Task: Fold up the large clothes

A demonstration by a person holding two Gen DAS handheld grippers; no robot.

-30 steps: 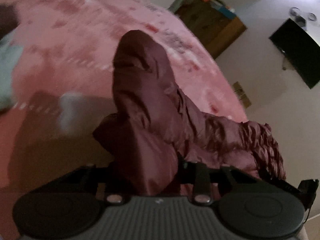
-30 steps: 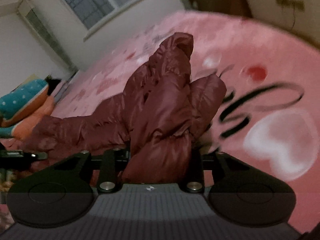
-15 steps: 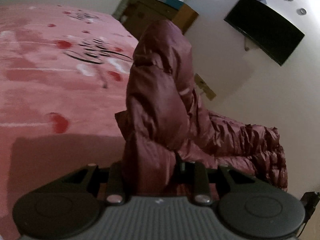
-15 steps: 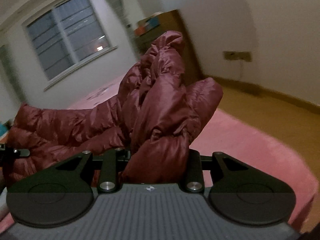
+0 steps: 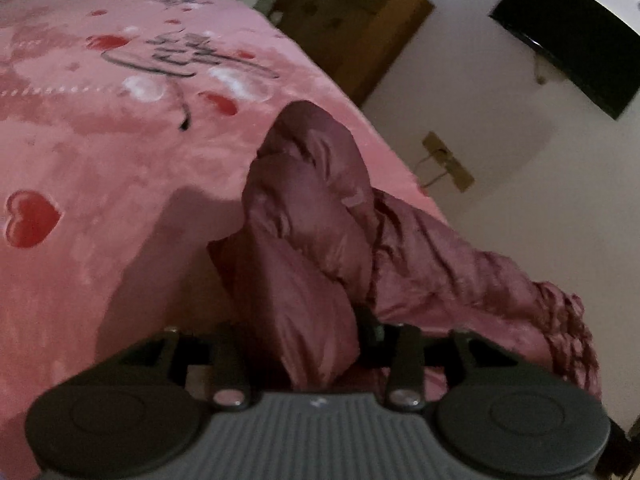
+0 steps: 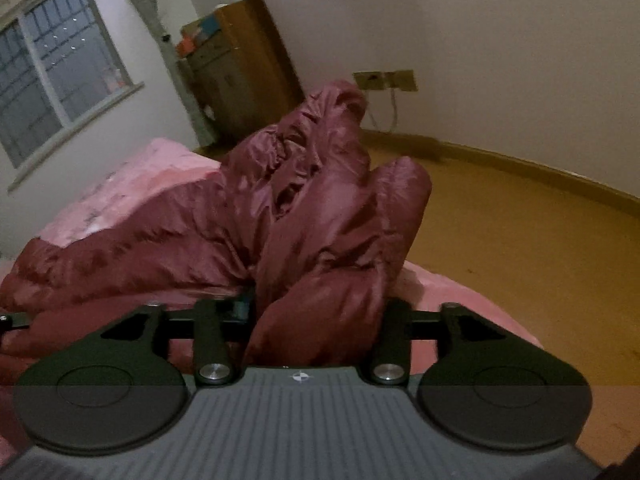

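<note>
A dark red puffer jacket (image 5: 312, 200) lies along the edge of a bed under a pink blanket (image 5: 100, 160) printed with hearts. In the left wrist view a bunched fold stands up between the jaws of my left gripper (image 5: 308, 320). The jaws are opening and the fold sags. The rest of the jacket trails off to the right. In the right wrist view another puffy bunch of the jacket (image 6: 320, 200) fills my right gripper (image 6: 316, 304). Its jaws are opening too, with the fabric loose between them. The fingertips are hidden by the fabric.
The pink blanket (image 6: 160, 168) ends at the bed's corner beside the brown floor (image 6: 520, 240). A wooden cabinet (image 6: 240, 68) stands by the window (image 6: 52, 80). A television (image 5: 568, 40) hangs on the wall above a socket (image 5: 448, 160).
Both grippers carried the jacket across the bed toward its edge, and the right one swung round to face the wall. The bunched folds now sit lower and looser in the jaws.
</note>
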